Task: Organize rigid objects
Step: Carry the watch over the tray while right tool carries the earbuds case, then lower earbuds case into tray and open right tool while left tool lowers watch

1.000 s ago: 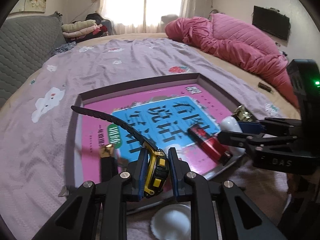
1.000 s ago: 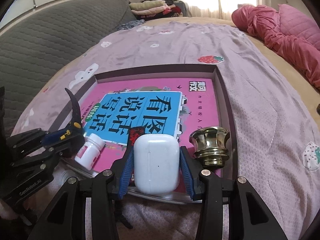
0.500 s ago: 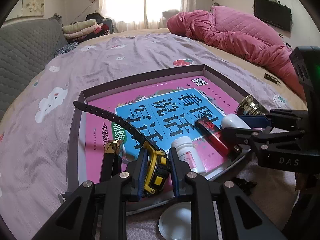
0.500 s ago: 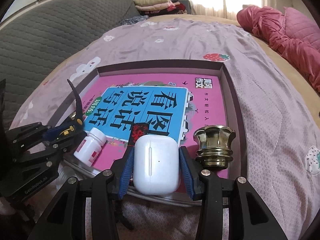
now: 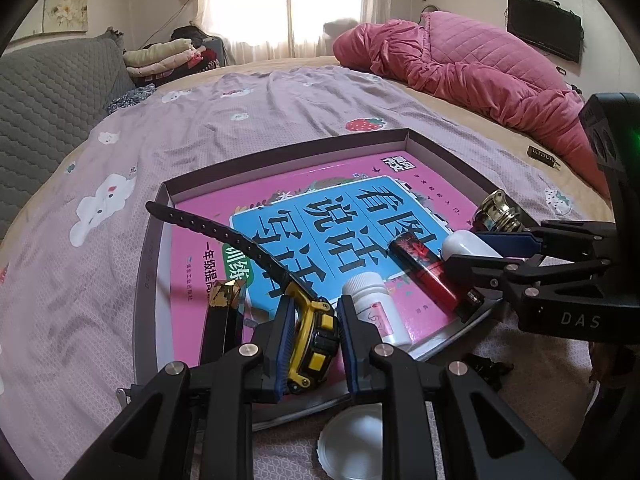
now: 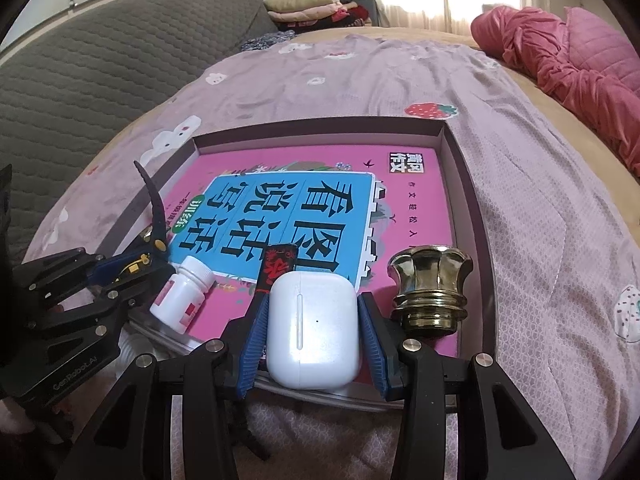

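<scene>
Left hand-held gripper [image 5: 310, 344] clamps a yellow watch [image 5: 312, 340]; right hand-held gripper [image 6: 312, 326] pinches an earbud case [image 6: 312, 328] (smooth, could slip onto the tray [image 6: 464, 168]).

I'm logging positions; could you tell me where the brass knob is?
In the right wrist view, the brass knob stands upright in the box's near right corner, beside the white case.

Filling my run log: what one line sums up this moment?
left gripper: shut on watch | right gripper: shut on earbud case | both over tray

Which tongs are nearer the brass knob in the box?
Right. The right tongs, shut on the white earbud case, sit just beside the brass knob; the left tongs hold the watch across the box.
</scene>
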`<state>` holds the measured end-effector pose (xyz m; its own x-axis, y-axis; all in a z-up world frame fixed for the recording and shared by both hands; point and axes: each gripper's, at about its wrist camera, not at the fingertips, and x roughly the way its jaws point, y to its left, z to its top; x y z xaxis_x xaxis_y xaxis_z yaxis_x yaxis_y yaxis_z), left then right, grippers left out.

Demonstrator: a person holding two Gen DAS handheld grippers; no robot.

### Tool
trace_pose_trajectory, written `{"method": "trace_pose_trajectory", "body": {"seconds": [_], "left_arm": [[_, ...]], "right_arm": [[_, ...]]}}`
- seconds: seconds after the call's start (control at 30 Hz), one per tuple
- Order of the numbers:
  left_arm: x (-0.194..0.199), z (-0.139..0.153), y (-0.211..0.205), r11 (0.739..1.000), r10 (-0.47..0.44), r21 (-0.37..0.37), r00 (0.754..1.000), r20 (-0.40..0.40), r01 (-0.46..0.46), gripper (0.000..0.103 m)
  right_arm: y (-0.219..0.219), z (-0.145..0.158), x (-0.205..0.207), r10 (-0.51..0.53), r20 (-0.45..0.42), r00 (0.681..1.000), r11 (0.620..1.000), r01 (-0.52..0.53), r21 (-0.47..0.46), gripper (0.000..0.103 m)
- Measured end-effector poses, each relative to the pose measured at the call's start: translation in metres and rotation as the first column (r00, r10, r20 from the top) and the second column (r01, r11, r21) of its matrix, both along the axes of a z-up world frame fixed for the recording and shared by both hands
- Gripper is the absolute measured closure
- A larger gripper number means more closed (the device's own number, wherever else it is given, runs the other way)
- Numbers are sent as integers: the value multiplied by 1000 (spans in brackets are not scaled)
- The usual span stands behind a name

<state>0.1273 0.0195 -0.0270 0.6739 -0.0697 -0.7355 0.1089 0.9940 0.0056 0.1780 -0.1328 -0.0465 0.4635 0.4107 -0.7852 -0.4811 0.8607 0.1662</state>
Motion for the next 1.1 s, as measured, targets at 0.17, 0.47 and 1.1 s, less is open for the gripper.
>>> {"method": "trace_pose_trajectory", "body": {"seconds": [0.17,0.47,1.1], "left_arm": [[0,0,0,1000,1,-4,1000,-2,-1,81],[0,0,0,1000,0,-4,1000,-1,0,81],[1,0,-1,998,-15,-57,1000,-21,13,80]], "right_arm": [[-1,1,-1,-3,-2,1000,1000,3,14,57],[2,3,-4,7,-4,1000,1000,-7,30,53],[-1,13,-6,17,32,999,998,-19,67,52]]}}
